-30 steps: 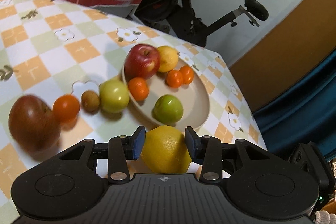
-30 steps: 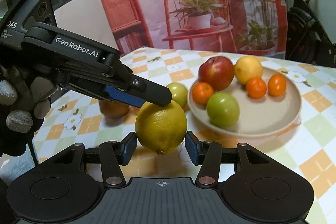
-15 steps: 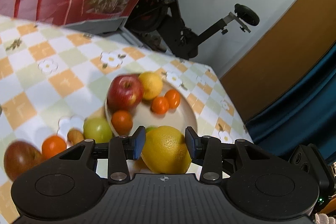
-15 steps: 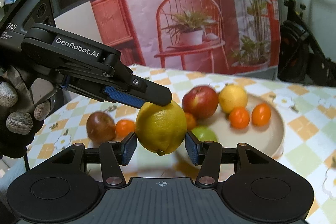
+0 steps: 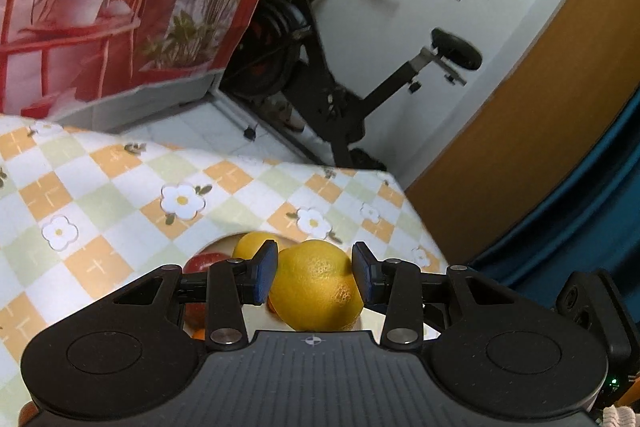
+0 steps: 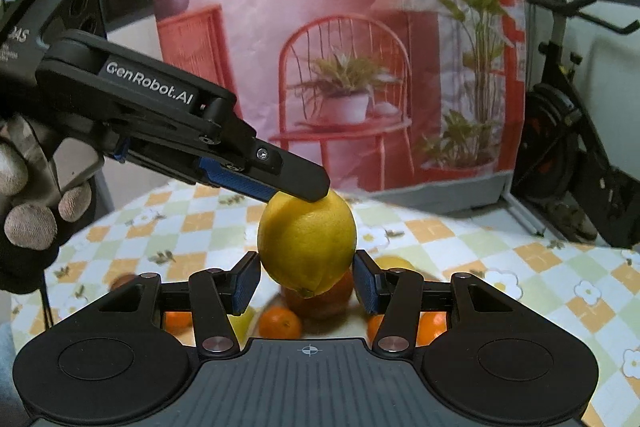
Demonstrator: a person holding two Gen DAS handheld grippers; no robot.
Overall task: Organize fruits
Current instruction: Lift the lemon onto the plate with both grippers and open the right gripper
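1. Lemon (image 6: 307, 251) is held in the air above the plate (image 5: 374, 323) of fruit, over the checked tablecloth (image 5: 120, 211)
2. It is gripped by both tools at once: the left gripper (image 5: 314, 275) is clenched across its sides, and the right gripper (image 6: 306, 283) is closed on its lower half, with blue pads (image 6: 243, 281) touching the rind
3. In the right wrist view, one finger of the left gripper is seen lying on top of the fruit
4. The fruit is judged firm and fairly heavy for its size, with a waxy, rounded rind that can slip or roll between flat pads
5. The widest middle is judged the best place for a hold, since the tapered ends offer little surface
6. An apple (image 5: 202, 261), oranges (image 6: 280, 323) and a second yellow fruit (image 5: 250, 245) are partly seen beneath, so a gentle lowering into a free spot is advised
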